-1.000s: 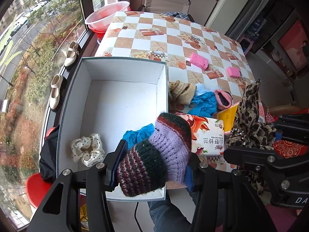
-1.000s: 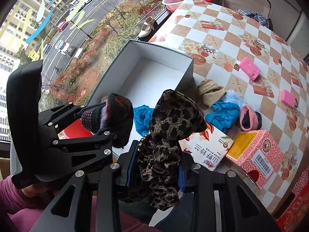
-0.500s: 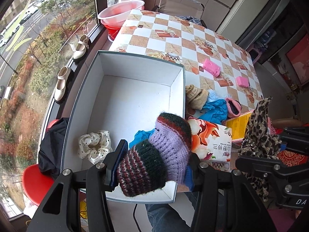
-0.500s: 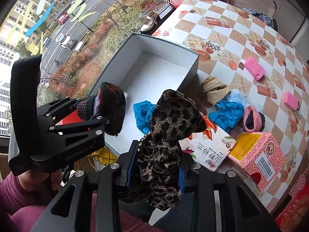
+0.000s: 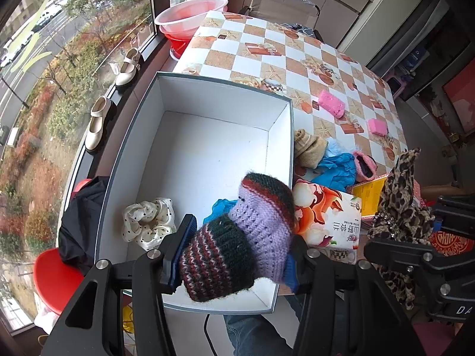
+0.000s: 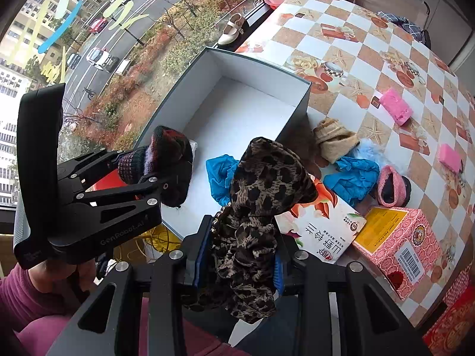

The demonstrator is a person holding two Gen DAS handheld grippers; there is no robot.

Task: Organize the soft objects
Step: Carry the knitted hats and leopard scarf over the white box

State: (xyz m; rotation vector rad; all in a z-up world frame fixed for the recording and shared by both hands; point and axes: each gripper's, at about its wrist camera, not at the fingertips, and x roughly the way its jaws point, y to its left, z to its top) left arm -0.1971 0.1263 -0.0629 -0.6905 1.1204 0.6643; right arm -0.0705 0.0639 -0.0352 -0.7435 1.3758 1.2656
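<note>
A big white box (image 5: pixel 207 154) sits on the checkered counter (image 5: pixel 297 56). Above its near edge the left tool (image 5: pixel 237 255) is clamped on a striped knitted sock (image 5: pixel 237 237). Beside it, the right tool (image 6: pixel 237 255) pinches a leopard-print scarf (image 6: pixel 261 195).

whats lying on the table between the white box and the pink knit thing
A tan knit piece beside the white box, then crumpled blue cloth next to the pink knit item; clearest in the right wrist view.
</note>
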